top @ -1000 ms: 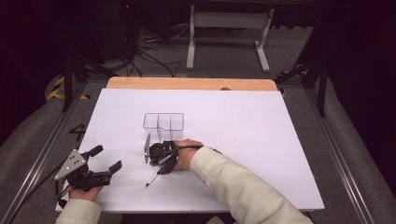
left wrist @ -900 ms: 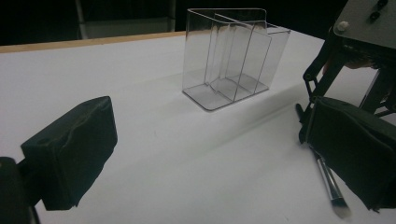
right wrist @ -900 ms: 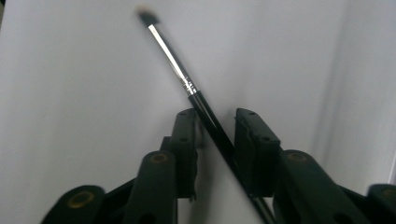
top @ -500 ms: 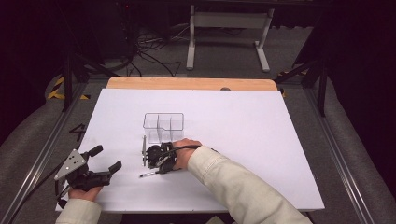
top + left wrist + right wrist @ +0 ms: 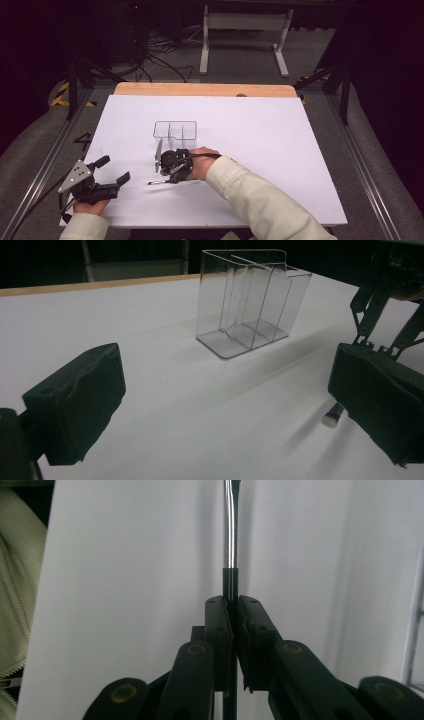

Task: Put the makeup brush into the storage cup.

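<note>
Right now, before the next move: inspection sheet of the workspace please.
Surface: white table top, wooden edge at the far side.
Job's things: slim tool with a metal shaft and black handle, lying low over the table; clear divided organizer upright, compartments look bare.
Clutter: nothing seen.
Grippers: right claw shut on the slim tool's handle, just in front of the organizer; left claw open, holding nothing, at the table's near left corner.
Cables: one trails from the left claw off the table; loose cables on the floor beyond.
Surroundings: dark room, white stand legs behind the table.
</note>
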